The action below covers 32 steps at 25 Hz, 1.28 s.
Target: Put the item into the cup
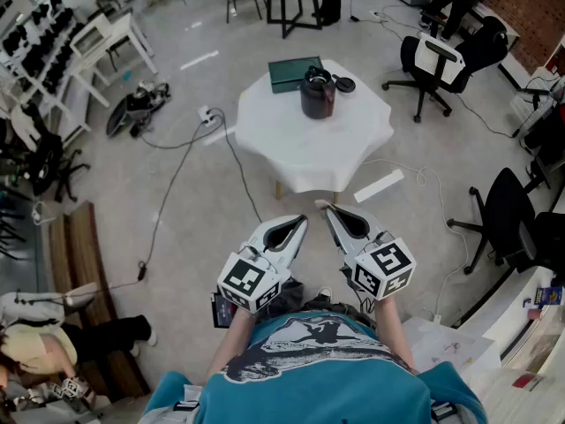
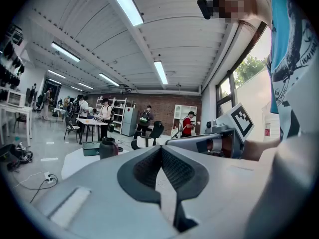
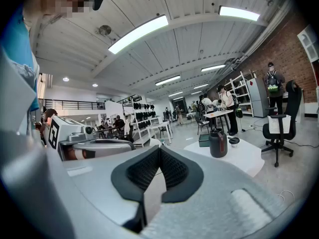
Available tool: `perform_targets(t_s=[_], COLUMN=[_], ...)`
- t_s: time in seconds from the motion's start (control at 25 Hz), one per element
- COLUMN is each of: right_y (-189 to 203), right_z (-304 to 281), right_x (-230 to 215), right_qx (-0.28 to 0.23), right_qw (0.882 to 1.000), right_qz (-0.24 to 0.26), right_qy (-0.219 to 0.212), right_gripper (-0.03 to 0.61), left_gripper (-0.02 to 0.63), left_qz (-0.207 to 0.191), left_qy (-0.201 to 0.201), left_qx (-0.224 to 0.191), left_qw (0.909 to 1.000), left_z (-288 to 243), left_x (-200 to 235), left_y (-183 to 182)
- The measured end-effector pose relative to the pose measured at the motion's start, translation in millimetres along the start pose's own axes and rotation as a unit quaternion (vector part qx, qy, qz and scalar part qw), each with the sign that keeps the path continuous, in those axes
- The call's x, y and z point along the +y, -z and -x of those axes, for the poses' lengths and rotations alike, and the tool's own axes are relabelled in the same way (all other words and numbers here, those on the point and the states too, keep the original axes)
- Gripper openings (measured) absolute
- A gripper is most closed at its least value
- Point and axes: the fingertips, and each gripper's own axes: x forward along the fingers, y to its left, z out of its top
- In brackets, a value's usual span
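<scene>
Far across workshop floor, sitting on white table [image 1: 309, 153]: dark cup [image 1: 318, 95] with small dark item [image 1: 344, 84] just right of it; holding left gripper [image 1: 302, 220] and right gripper [image 1: 321, 207] near body, both pinched together, empty, nothing started.

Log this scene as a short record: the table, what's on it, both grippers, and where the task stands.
table: white cloth, well ahead of the person
on table: dark cup, green flat box, small dark item beside the cup
left hand-held gripper: shut, empty, near the body
right hand-held gripper: shut, empty, near the body
task: not begun; item outside cup
</scene>
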Motion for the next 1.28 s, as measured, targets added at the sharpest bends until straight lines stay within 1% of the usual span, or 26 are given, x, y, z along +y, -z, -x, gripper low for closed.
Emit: perform_targets(t_s=[0.24,0.72,1.04,1.28], right_y=[-2,-2,2,8], right_z=[-15,-64,-94,-94], right_x=[-1,7,11,2], right_qx=[-0.009,-0.001,-0.005,0.006], right_qw=[1.0,1.0,0.999,0.998], right_qz=[-0.006,-0.01,-0.022,-0.037], right_qy=[0.006,0.005,0.033,0.054], right_gripper=[0.002,0.002,0.002,0.002], left_gripper=[0.006,0.006,0.006,0.006], left_qz=[0.001,0.006,0.008,0.021], left_qy=[0.003,0.014,0.027,0.045], left_qx=[-0.001,-0.001,0.011,0.022], left_qw=[1.0,0.9999,0.9996,0.9985], left_z=[2,14,28,21], left_x=[15,55,90,97], left_y=[-1,-3,2,11])
